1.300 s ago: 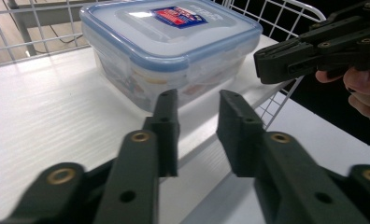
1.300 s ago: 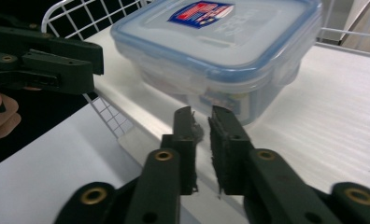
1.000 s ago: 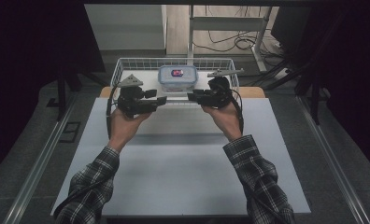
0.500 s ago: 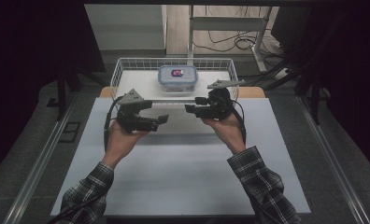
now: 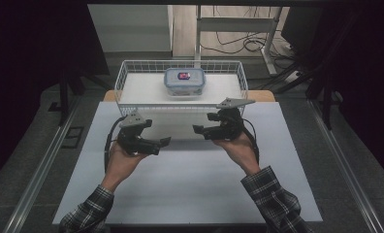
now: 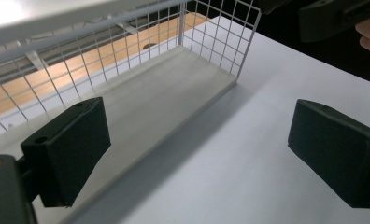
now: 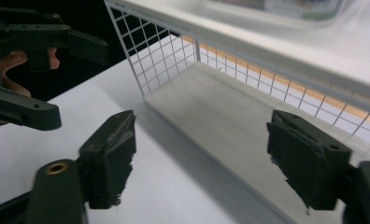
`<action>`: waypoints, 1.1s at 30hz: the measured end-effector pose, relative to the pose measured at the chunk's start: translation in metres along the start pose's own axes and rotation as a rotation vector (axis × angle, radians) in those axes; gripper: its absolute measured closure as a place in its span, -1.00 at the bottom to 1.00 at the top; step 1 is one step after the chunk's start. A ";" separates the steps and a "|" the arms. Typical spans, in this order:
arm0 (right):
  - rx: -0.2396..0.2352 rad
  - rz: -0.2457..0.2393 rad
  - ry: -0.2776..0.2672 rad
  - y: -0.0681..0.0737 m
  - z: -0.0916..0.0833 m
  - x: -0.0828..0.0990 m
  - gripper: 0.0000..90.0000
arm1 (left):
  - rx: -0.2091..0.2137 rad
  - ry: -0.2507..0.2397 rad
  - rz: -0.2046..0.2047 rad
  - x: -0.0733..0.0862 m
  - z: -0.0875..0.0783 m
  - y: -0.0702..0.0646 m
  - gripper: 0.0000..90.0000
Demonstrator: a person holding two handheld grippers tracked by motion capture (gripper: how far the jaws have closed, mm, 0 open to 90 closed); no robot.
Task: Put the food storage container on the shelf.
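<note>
The left gripper (image 5: 165, 142) hangs just in front of the wire basket (image 5: 132, 68), near its left corner, jaws just spread wide with nothing between; the lidded container (image 5: 184, 81) sits inside the basket at mid-width; the right gripper (image 5: 198, 130) hangs before the basket's front, jaws likewise just parted, bare.

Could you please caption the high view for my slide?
Both open hand-held grippers face each other before the basket holding a container.

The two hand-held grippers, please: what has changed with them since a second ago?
Both drew back from the white wire basket toward the person; the left gripper and right gripper have just been opening their jaws, nothing between them. The clear lidded plastic container stayed in the basket.
</note>
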State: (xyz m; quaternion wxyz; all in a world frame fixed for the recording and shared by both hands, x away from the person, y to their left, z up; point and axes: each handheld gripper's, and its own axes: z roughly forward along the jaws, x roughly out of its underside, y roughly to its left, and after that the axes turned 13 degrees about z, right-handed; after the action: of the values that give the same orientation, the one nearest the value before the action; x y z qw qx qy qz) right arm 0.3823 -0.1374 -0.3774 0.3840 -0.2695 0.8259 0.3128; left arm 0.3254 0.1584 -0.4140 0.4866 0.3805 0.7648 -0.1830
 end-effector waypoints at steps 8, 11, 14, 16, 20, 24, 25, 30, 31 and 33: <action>0.016 -0.032 0.007 0.005 -0.006 0.027 -0.78 | -0.004 0.020 0.005 0.022 -0.004 -0.012 -0.95; 0.012 -0.022 0.008 0.007 -0.013 0.041 -0.88 | -0.018 0.024 0.032 0.031 -0.009 -0.020 -0.97; 0.025 -0.023 0.012 0.008 -0.017 0.051 -0.93 | -0.017 0.033 0.043 0.037 -0.014 -0.025 -0.98; 0.040 -0.034 0.022 0.007 -0.021 0.059 -0.98 | -0.031 0.043 0.050 0.042 -0.018 -0.028 -0.99; 0.046 -0.025 0.021 0.005 -0.027 0.070 -0.99 | -0.040 0.054 0.053 0.048 -0.023 -0.033 -1.00; 0.062 -0.022 0.015 0.002 -0.036 0.088 -1.00 | -0.047 0.050 0.043 0.058 -0.031 -0.041 -1.00; 0.062 -0.022 0.015 0.002 -0.036 0.088 -1.00 | -0.047 0.050 0.043 0.058 -0.031 -0.041 -1.00; 0.093 -0.031 0.011 0.001 -0.048 0.104 -1.00 | -0.040 0.047 0.037 0.067 -0.035 -0.049 -1.00; 0.096 -0.031 0.010 0.001 -0.051 0.106 -1.00 | -0.042 0.048 0.039 0.069 -0.035 -0.051 -1.00; 0.099 -0.029 0.007 0.001 -0.053 0.108 -1.00 | -0.052 0.052 0.047 0.074 -0.037 -0.055 -0.99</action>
State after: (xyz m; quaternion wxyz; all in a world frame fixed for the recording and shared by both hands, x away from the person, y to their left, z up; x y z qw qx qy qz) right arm 0.2969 -0.1971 -0.4370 0.3986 -0.2635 0.8375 0.2652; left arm 0.2436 0.1773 -0.4676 0.4804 0.3901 0.7726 -0.1418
